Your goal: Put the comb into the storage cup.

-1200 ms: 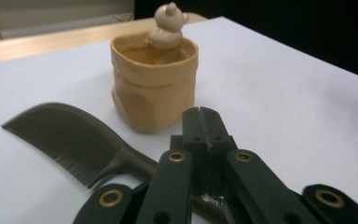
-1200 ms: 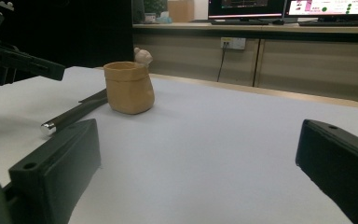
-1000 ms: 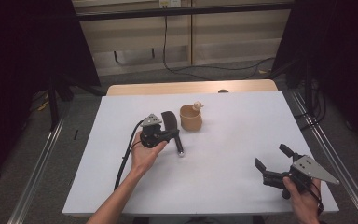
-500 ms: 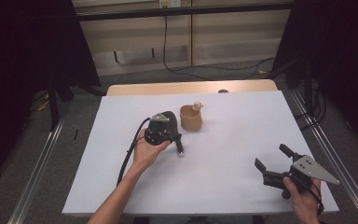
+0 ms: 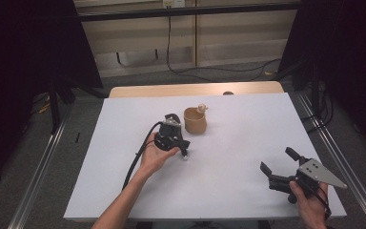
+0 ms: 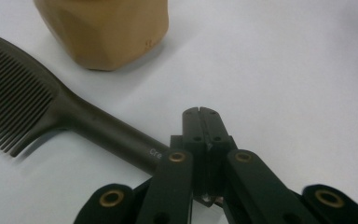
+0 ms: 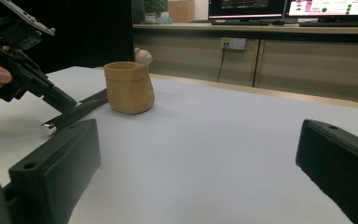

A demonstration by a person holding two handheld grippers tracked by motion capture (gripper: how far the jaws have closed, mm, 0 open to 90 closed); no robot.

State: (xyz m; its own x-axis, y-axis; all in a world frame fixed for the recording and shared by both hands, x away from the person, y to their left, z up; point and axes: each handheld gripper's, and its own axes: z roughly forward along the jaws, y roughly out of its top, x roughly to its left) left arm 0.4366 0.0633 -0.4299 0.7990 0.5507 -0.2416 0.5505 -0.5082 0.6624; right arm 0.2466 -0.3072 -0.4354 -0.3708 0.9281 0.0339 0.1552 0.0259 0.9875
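Left gripper (image 6: 199,112) fingers pressed together, clamping comb (image 6: 51,109) handle beside tan pot (image 6: 107,30); right gripper (image 5: 279,168) fingers spread, idle. Lift comb level, tip into pot.

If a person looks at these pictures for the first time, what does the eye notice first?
Probably the tan cup standing alone near the middle of the white table, with a black comb lying beside it. Next, the left gripper, jaws shut, lowered over the comb's handle, and the right gripper, jaws wide open, at the table's near right corner.
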